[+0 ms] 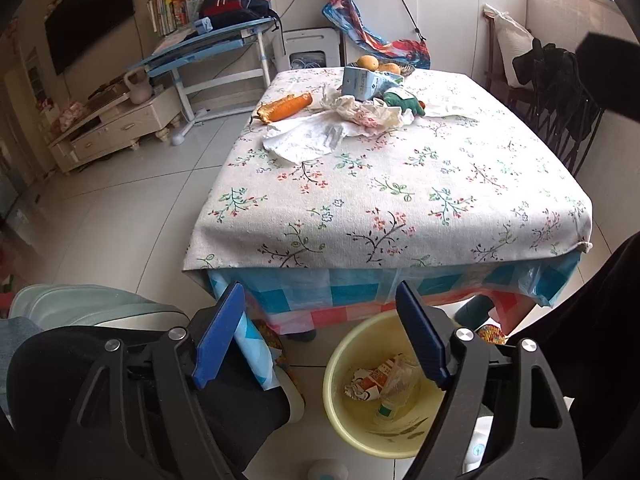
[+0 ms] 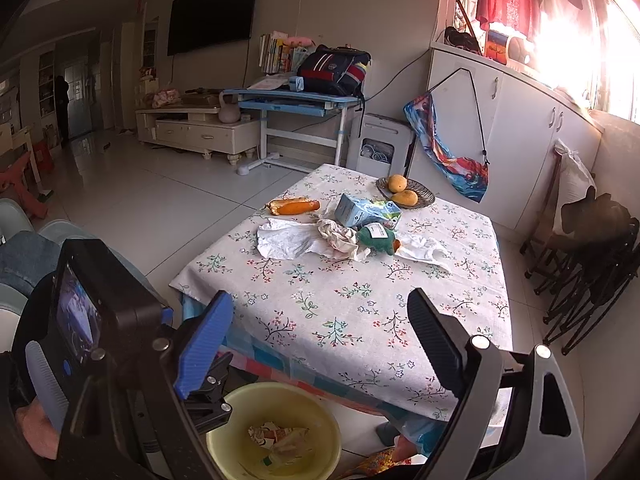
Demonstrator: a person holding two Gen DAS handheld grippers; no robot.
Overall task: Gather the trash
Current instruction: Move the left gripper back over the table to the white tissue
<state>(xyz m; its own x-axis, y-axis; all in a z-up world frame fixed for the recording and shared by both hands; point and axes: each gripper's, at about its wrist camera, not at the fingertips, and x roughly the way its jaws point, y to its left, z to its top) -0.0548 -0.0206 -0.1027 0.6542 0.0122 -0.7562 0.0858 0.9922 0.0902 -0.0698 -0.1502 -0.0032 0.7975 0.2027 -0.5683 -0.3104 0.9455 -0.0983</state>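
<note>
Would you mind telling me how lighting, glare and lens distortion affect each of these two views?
Right wrist view: the window is blown out, with pink flare over the top right corner, while the hallway at far left stays dark. Left wrist view: light is even and the tablecloth print is sharp. Both views: fisheye bends the table edges and floor tile lines, with a black vignette at the corners.

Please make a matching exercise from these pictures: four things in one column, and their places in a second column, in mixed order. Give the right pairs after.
Things:
1. crumpled carton
2. mangoes
3. orange peel
4. backpack

Places:
A. on the blue desk
B. in the yellow bin
C. in the woven dish
D. on the tablecloth, left of the crumpled paper

Pairs: 1-B, 2-C, 3-D, 4-A
</note>
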